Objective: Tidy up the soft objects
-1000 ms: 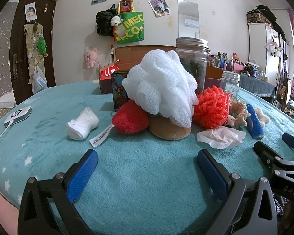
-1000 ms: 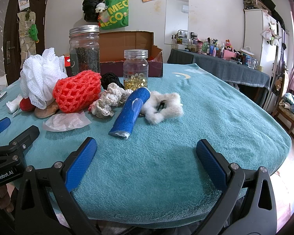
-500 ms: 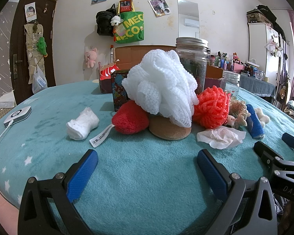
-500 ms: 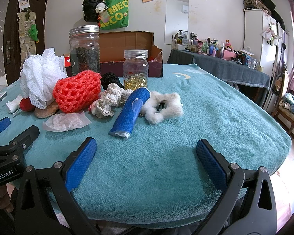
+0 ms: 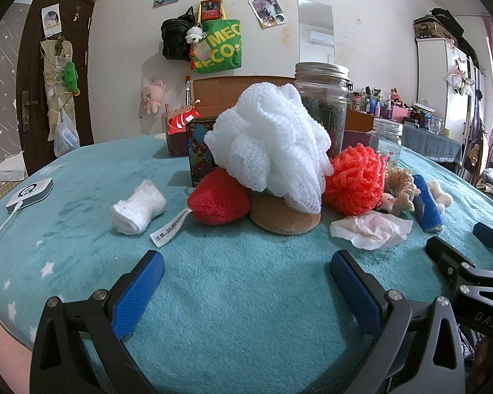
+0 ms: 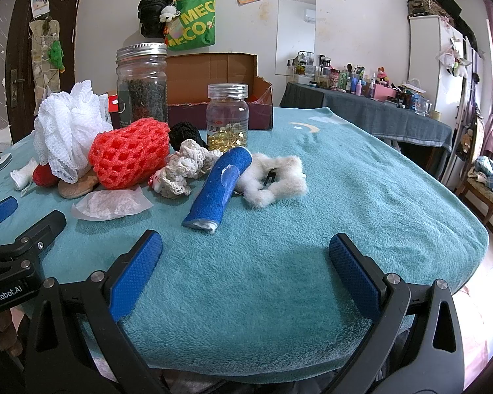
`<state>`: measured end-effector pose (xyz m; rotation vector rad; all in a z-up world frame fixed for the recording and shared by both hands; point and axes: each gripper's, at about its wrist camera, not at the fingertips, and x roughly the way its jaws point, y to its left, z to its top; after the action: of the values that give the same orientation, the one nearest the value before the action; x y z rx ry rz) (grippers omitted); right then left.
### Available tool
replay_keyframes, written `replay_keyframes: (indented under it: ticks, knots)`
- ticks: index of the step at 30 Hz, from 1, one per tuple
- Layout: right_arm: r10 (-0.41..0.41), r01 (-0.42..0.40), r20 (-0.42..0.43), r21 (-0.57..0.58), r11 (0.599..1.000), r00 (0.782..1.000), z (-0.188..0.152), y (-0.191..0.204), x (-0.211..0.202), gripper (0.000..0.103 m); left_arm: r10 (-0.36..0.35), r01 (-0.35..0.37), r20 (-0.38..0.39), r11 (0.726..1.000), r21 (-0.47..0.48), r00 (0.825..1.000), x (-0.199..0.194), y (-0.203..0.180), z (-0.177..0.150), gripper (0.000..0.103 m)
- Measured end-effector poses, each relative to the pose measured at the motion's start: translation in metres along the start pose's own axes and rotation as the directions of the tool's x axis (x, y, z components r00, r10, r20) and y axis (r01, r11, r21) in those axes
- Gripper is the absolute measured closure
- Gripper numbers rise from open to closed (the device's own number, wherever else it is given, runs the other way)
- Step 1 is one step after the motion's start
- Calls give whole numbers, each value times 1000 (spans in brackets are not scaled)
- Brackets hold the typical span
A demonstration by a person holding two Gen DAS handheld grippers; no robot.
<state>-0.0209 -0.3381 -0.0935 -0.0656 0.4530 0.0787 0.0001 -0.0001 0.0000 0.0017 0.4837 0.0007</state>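
Left wrist view takes in the near edge of the teal blanket (image 5: 246,295), where the left gripper (image 5: 246,275) hangs with its blue fingers spread wide and nothing between them. Just beyond lies the heap of soft things — a white mesh pouf (image 5: 272,141) piled on a tan sponge pad (image 5: 284,213), a red knitted piece (image 5: 218,202) with a label to its left, and an orange net ball (image 5: 356,180) to its right. A rolled white cloth (image 5: 138,205) lies apart on the left; a crumpled tissue (image 5: 369,228) sits near the front right.

From the right wrist view, the right gripper (image 6: 245,256) is also gaping and empty, low over bare blanket. Ahead of it a blue roll (image 6: 220,188) lies tilted, touching a fluffy white piece (image 6: 279,180) on its right and a cream crocheted bundle (image 6: 187,167) on its left. Farther back stand a tall jar (image 6: 143,85) with dark contents, a small jar (image 6: 227,115) of yellow capsules, and an open cardboard box (image 6: 213,72) — all on the far side of the pile.
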Motion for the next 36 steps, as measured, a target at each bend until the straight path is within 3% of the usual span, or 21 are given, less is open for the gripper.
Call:
replay_keyframes:
  ticks: [22, 27, 36]
  knots:
    - [4, -4, -1, 2, 1000, 1000, 0, 0, 0, 0, -14, 14, -10, 1000, 2, 1000, -1, 1, 0, 0]
    - [24, -24, -18, 3, 1000, 1000, 5, -3, -2, 0, -34, 34, -16, 999, 3, 999, 2, 8, 9, 0]
    - [39, -40, 30, 34, 999, 999, 35, -14, -10, 0, -81, 81, 63, 997, 11, 995, -11, 15, 47, 0]
